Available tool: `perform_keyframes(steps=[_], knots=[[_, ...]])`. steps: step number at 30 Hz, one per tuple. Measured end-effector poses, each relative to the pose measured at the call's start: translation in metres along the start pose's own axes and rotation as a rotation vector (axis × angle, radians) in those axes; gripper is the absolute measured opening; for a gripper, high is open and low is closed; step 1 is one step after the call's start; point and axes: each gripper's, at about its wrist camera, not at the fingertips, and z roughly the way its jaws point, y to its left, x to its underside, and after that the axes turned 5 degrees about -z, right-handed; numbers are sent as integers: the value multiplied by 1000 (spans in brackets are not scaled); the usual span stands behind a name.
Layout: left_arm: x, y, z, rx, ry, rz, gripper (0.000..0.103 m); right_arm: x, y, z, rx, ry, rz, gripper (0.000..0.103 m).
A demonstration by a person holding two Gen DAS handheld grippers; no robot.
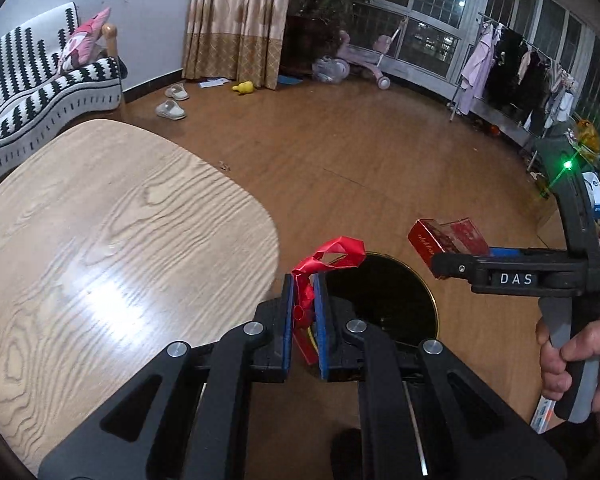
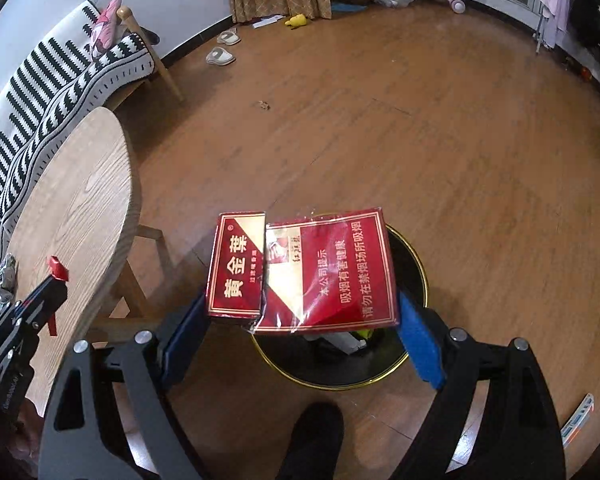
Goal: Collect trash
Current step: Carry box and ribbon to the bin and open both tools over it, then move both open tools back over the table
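Note:
My left gripper (image 1: 305,280) is shut on a crumpled red wrapper (image 1: 332,258), held beside the table edge above the black gold-rimmed trash bin (image 1: 384,296). My right gripper (image 2: 300,308) holds a red cigarette pack (image 2: 324,272) with its lid flipped open, between blue pads (image 2: 418,332), directly over the bin (image 2: 414,272). In the left wrist view the right gripper (image 1: 460,266) and the pack (image 1: 444,238) hang over the bin's right side. In the right wrist view the left gripper (image 2: 56,280) with a red scrap shows at far left. Some trash lies inside the bin.
A light wooden table (image 1: 100,248) stands left of the bin. A striped sofa (image 1: 32,80) is behind it. Slippers (image 1: 171,109), a yellow toy (image 1: 243,88) and a pink tricycle (image 1: 364,58) lie on the wooden floor. A clothes rack (image 1: 512,68) stands at right.

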Motion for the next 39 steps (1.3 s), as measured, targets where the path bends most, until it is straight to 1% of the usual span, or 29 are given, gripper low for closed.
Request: perform_keyframes(steps=[4,11,16,20,25,27,28,29,30,31,34,36,39], knots=[[-1,-6,11,7,12,4,9,-5,8,-1,5,-23,3,86],[-3,-14,30,17,38,4,9,-1,-10,-8,-11,-41,42,91],[-5,-17,49,46,70,3,9,1,-17,-15,0,-60,62,92],[-1,-29,67,99,108,5,9,4,-27,-25,8,-77,83,92],[2,-50,91,198,154,15,9,5,-37,-37,22,-108,112,93],[2,-59,99,227,168,22,17,5,-42,-39,28,-117,125,93],[3,-61,103,242,179,19,33,5,-44,-39,32,-119,128,93],[3,-63,106,248,181,13,43,5,-46,-39,35,-120,132,93],[4,-63,108,244,173,0,60,5,-48,-39,37,-118,137,93],[4,-63,109,237,169,-6,63,4,-49,-39,34,-118,144,93],[5,-60,108,239,178,-4,64,0,-46,-41,23,-126,149,93],[5,-56,102,233,166,-5,69,-3,-39,-41,20,-133,134,93],[1,-42,86,204,134,-20,79,-8,-21,-38,12,-134,101,93]])
